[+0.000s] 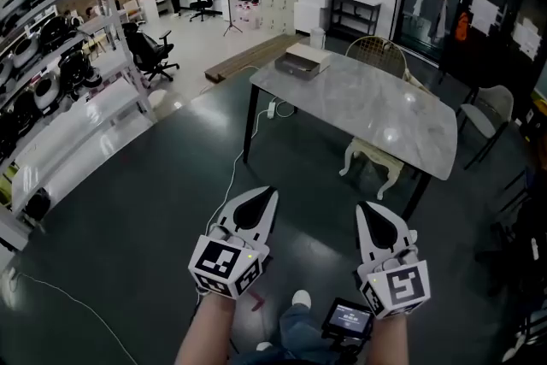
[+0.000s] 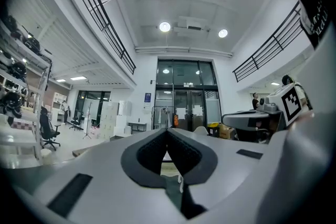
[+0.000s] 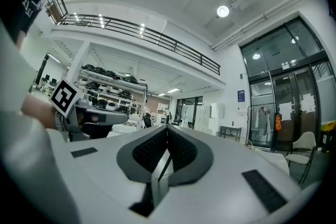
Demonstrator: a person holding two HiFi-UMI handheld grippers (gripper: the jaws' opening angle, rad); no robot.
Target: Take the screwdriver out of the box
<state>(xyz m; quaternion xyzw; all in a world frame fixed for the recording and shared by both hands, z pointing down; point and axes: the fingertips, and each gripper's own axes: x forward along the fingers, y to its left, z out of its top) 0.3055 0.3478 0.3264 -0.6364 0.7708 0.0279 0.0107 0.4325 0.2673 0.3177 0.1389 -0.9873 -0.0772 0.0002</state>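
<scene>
A flat grey box (image 1: 304, 60) lies closed on the far left end of a marble-topped table (image 1: 367, 111); no screwdriver shows. My left gripper (image 1: 260, 196) and right gripper (image 1: 370, 210) are held side by side over the dark floor, well short of the table. Both point level toward it. In the left gripper view the left gripper (image 2: 167, 132) has its jaws together with nothing between them. The right gripper (image 3: 167, 130) looks the same in the right gripper view, shut and empty.
Shelving (image 1: 60, 81) with dark gear runs along the left. A cream chair (image 1: 376, 162) sits under the table, another chair (image 1: 491, 115) at the right. A white cable (image 1: 231, 184) trails over the floor. A small screen device (image 1: 346, 320) hangs below my hands.
</scene>
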